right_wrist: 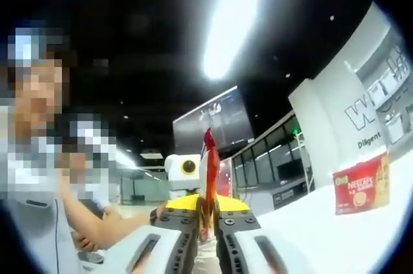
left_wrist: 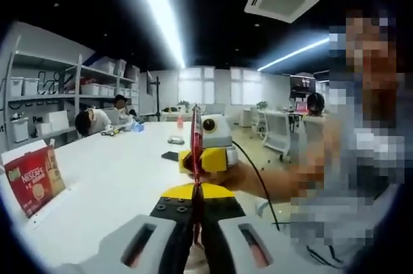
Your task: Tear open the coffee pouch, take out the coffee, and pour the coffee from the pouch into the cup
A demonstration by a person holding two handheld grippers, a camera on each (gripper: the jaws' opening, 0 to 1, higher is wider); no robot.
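Left gripper view, from its left edge: one red Nescafé box (left_wrist: 33, 178) stands tilted on the white table (left_wrist: 116, 184), well apart from the grippers. Behind it are grey shelves (left_wrist: 61, 87) with white bins, and two people (left_wrist: 97, 118) sit at the far end of the table. Small dark items (left_wrist: 170, 155) lie farther along the tabletop; they are too small to identify. At centre, the left gripper (left_wrist: 195, 213) rises from the bottom with its jaws drawn tight together on one thin red coffee pouch (left_wrist: 195, 151), seen edge-on and standing upright. Just beyond, the right gripper (left_wrist: 197, 161), yellow and facing this camera, pinches the same pouch higher up, held by a person's hand (left_wrist: 242, 177). A black cable (left_wrist: 258, 187) runs down from it. The person stands close on the right. More desks and one seated figure (left_wrist: 315, 102) lie far behind. The tabletop between the box and the grippers is bare.

Right gripper view, from its left: the person's arm (right_wrist: 113, 222) reaches in toward the centre. The right gripper (right_wrist: 208, 219) has its jaws closed to a narrow slit around the red pouch (right_wrist: 208, 171), whose upper end pokes up past them. Directly behind it sits the left gripper (right_wrist: 200, 204), clamped on the same pouch. On the right, the red Nescafé box (right_wrist: 361, 185) stands on the white table (right_wrist: 335, 235) in front of a white wall with lettering (right_wrist: 381, 103). Bare tabletop separates the box from the grippers.
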